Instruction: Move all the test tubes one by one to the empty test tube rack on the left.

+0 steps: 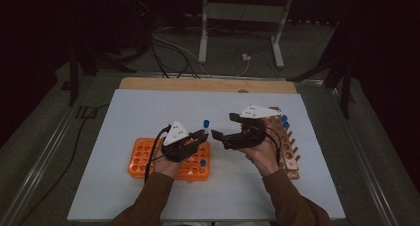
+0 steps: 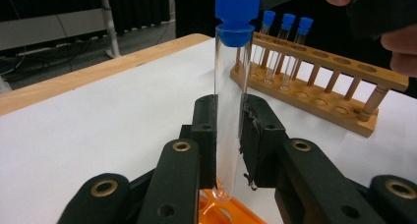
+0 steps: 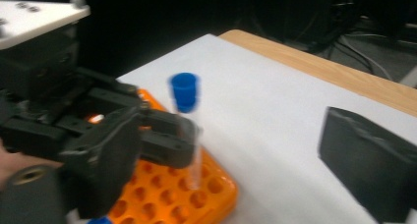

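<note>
A clear test tube with a blue cap [image 1: 206,122] stands upright over the far right corner of the orange rack [image 1: 141,159]. My left gripper [image 1: 203,135] is shut on its glass body. In the left gripper view the pads press the tube [image 2: 228,111] from both sides, and its foot hangs just above the orange rack [image 2: 221,211]. My right gripper [image 1: 224,126] is open just right of the tube, with nothing between its jaws. In the right gripper view one of its fingers [image 3: 369,160] stands well apart from the capped tube [image 3: 184,91].
A wooden rack [image 1: 289,146] lies along the right of the white sheet [image 1: 148,107], with three blue-capped tubes [image 2: 285,42] at its far end. Another blue-capped tube [image 1: 202,163] stands in the orange rack. The table's wooden edge [image 1: 208,84] runs behind.
</note>
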`<state>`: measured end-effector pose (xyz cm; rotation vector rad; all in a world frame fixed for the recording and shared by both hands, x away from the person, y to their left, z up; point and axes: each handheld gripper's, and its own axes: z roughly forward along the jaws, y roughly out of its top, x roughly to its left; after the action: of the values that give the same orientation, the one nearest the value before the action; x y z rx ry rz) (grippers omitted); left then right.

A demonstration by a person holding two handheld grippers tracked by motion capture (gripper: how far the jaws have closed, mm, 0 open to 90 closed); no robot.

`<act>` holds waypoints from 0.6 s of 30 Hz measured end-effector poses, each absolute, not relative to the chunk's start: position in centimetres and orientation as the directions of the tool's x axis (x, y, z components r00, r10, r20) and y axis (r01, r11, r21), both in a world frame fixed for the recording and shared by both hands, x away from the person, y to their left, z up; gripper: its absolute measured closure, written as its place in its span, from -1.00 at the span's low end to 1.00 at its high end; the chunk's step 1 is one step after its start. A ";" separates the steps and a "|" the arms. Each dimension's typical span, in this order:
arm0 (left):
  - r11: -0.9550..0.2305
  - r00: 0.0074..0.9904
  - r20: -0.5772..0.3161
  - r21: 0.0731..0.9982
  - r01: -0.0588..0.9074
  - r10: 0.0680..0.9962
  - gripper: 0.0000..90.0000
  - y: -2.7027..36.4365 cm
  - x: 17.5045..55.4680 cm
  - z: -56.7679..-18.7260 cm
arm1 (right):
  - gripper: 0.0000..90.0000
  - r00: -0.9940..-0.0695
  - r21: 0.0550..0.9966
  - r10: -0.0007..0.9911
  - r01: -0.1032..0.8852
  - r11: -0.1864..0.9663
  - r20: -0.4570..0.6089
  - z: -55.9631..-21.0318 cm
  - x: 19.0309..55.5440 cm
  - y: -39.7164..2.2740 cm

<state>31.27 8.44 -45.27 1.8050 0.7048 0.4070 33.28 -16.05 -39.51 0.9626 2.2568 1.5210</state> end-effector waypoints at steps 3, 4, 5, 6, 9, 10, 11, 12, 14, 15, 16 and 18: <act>-0.216 0.762 -0.071 0.938 0.270 0.643 0.74 8.5 31.2 -45.3 | -1.00 -0.734 0.894 0.662 0.389 0.223 0.154 -39.8 33.5 -16.8; -0.215 0.764 -0.074 0.938 0.272 0.641 0.74 8.6 31.1 -45.3 | -1.00 -0.726 0.894 0.671 0.390 0.221 0.151 -39.9 33.5 -17.0; -0.206 0.764 -0.083 0.940 0.274 0.640 0.74 8.6 31.1 -45.3 | -1.00 -0.721 0.894 0.678 0.389 0.222 0.145 -40.1 33.6 -17.2; -0.205 0.764 -0.083 0.940 0.274 0.639 0.74 8.7 31.0 -45.3 | -1.00 -0.715 0.891 0.685 0.393 0.229 0.140 -40.2 33.6 -17.3; -0.202 0.763 -0.084 0.941 0.273 0.640 0.74 8.9 30.6 -45.4 | -1.00 -0.707 0.888 0.698 0.389 0.247 0.115 -40.6 33.5 -17.8; -0.200 0.763 -0.085 0.941 0.273 0.641 0.74 9.0 30.5 -45.4 | -1.00 -0.702 0.888 0.703 0.390 0.244 0.116 -40.7 33.5 -18.0; -0.200 0.761 -0.086 0.941 0.275 0.643 0.74 9.1 30.4 -45.4 | -1.00 -0.696 0.888 0.708 0.392 0.239 0.117 -40.7 33.4 -18.3; -0.200 0.761 -0.085 0.940 0.275 0.644 0.74 9.2 30.4 -45.4 | -1.00 -0.690 0.889 0.714 0.394 0.235 0.118 -40.7 33.4 -18.6; -0.198 0.756 -0.088 0.940 0.278 0.648 0.74 9.5 30.2 -45.4 | -1.00 -0.681 0.892 0.723 0.391 0.228 0.114 -40.6 33.2 -19.2; -0.196 0.755 -0.090 0.939 0.281 0.650 0.74 9.6 30.1 -45.5 | -1.00 -0.678 0.894 0.727 0.387 0.227 0.108 -40.6 33.0 -19.5; -0.192 0.753 -0.095 0.939 0.285 0.651 0.74 9.7 30.0 -45.6 | -1.00 -0.673 0.895 0.732 0.384 0.228 0.102 -40.6 32.9 -19.8; -0.188 0.748 -0.103 0.937 0.293 0.655 0.73 10.0 29.8 -45.8 | -1.00 -0.660 0.895 0.746 0.382 0.232 0.088 -40.6 32.7 -20.5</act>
<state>29.81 10.02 -45.76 1.7798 0.7440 0.3861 32.67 -20.51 -40.64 1.0423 2.1534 1.4034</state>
